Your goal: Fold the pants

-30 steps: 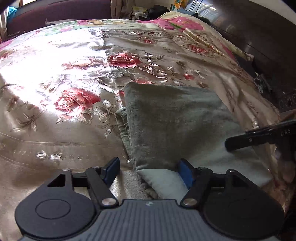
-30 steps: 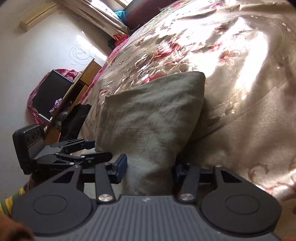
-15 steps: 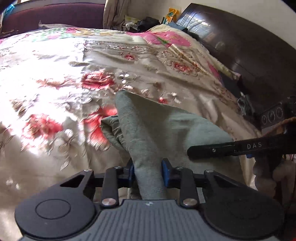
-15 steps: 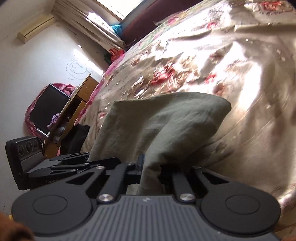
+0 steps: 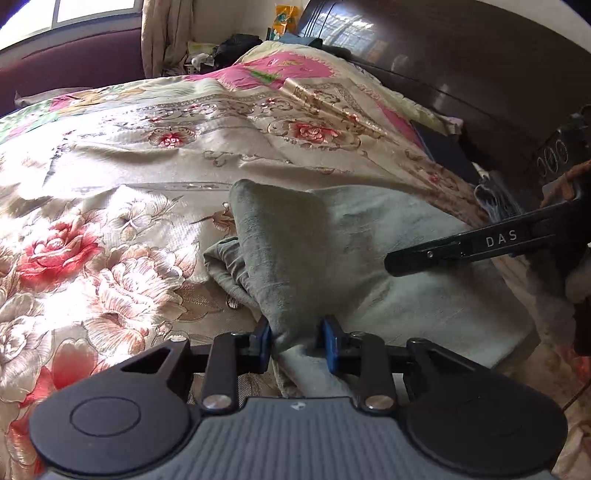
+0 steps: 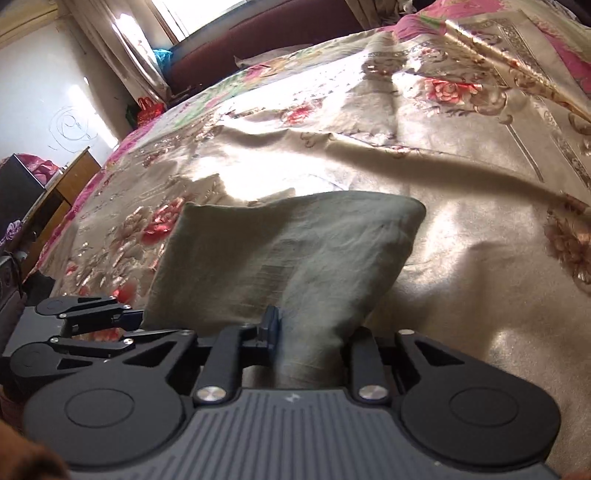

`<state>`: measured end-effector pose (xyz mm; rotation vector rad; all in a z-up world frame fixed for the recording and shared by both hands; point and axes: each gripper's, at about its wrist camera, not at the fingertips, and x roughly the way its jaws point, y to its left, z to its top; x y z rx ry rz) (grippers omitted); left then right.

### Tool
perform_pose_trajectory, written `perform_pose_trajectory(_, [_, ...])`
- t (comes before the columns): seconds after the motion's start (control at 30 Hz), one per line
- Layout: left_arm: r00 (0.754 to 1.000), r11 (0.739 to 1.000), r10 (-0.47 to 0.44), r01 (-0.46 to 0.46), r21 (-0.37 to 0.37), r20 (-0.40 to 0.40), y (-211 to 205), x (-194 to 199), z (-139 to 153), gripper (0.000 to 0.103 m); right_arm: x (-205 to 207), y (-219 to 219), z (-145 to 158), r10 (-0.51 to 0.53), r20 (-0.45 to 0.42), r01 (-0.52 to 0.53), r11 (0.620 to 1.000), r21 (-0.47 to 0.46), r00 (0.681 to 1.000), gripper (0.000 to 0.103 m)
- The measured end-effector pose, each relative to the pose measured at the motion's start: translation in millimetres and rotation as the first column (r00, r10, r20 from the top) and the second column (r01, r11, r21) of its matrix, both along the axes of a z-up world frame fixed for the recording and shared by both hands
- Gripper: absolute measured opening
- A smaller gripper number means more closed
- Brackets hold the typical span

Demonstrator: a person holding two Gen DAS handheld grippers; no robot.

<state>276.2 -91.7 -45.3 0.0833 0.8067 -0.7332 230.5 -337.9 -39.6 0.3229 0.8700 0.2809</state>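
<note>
Grey-green folded pants (image 5: 369,258) lie on a floral bedspread (image 5: 110,240). Their near edge rises in a bunch into my left gripper (image 5: 297,343), whose blue pads still pinch it while the jaws are opening. In the right wrist view the pants (image 6: 295,251) likewise run up between the pads of my right gripper (image 6: 312,339), which grips a thick fold while its jaws are opening; its right pad is hidden by cloth. The right gripper's black finger (image 5: 461,251) reaches over the pants from the right. The left gripper's black linkage (image 6: 92,325) shows at the lower left.
A dark wooden headboard (image 5: 461,74) borders the bed on the right, with clutter by the curtain (image 5: 162,33) at the back. A wooden cabinet (image 6: 66,184) and a white wall stand beyond the bed's left edge. A ridge of bedspread (image 6: 461,184) crosses behind the pants.
Both grippers went from open around the pants' near edge to pinching it, then carried it across the bed. The jaws now stand slightly wider than half a second ago.
</note>
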Motion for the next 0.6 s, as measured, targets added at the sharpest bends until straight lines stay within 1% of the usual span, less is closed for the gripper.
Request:
perform_pose_trajectory(0.03, [1.0, 1.0, 0.0, 0.0, 0.005, 0.004, 3, -3, -1, 0.051, -3, 2, -1, 0.009, 0.005, -0.009, 1.0, -0.014, 1.0, 0.03])
perform_pose_trajectory(0.1, [1.0, 0.999, 0.017, -0.017, 0.037, 0.015, 13, -11, 2, 0.057, -13, 2, 4, 0.004, 0.04, -0.003, 0.999, -0.033, 0.999, 0.03])
perform_pose_trajectory(0.17, [0.999, 0.998, 0.039, -0.041, 0.052, 0.037, 26, -20, 14, 0.057, -28, 5, 16, -0.027, 0.113, 0.037, 0.995, -0.089, 0.993, 0.029])
perform_pose_trajectory(0.23, [0.993, 0.995, 0.071, -0.077, 0.063, 0.096, 39, -30, 29, 0.058, -42, 10, 28, -0.054, 0.188, 0.087, 0.981, -0.173, 0.981, 0.03])
perform_pose_trajectory(0.3, [0.984, 0.993, 0.091, -0.1, 0.056, 0.153, 42, -33, 40, 0.058, -56, 22, 40, -0.049, 0.277, 0.118, 0.964, -0.238, 0.96, 0.03])
perform_pose_trajectory(0.37, [0.974, 0.993, 0.098, -0.11, 0.05, 0.203, 36, -32, 46, 0.058, -60, 35, 46, -0.046, 0.328, 0.137, 0.955, -0.262, 0.944, 0.032])
perform_pose_trajectory(0.4, [0.967, 0.992, 0.102, -0.117, 0.052, 0.233, 30, -30, 47, 0.058, -61, 40, 47, -0.044, 0.342, 0.14, 0.955, -0.262, 0.939, 0.035])
perform_pose_trajectory(0.43, [0.964, 0.992, 0.106, -0.121, 0.047, 0.242, 24, -27, 47, 0.058, -61, 43, 46, -0.044, 0.351, 0.137, 0.959, -0.246, 0.935, 0.036])
perform_pose_trajectory(0.5, [0.967, 0.992, 0.109, -0.119, 0.031, 0.23, 9, -18, 44, 0.058, -60, 46, 42, -0.037, 0.354, 0.12, 0.97, -0.214, 0.935, 0.037])
perform_pose_trajectory(0.57, [0.967, 0.992, 0.097, -0.112, 0.054, 0.235, -5, -12, 36, 0.058, -55, 45, 32, -0.044, 0.325, 0.111, 0.975, -0.191, 0.945, 0.038])
perform_pose_trajectory(0.6, [0.967, 0.989, 0.09, -0.114, 0.089, 0.24, -14, -9, 29, 0.058, -51, 44, 26, -0.054, 0.304, 0.115, 0.976, -0.186, 0.951, 0.038])
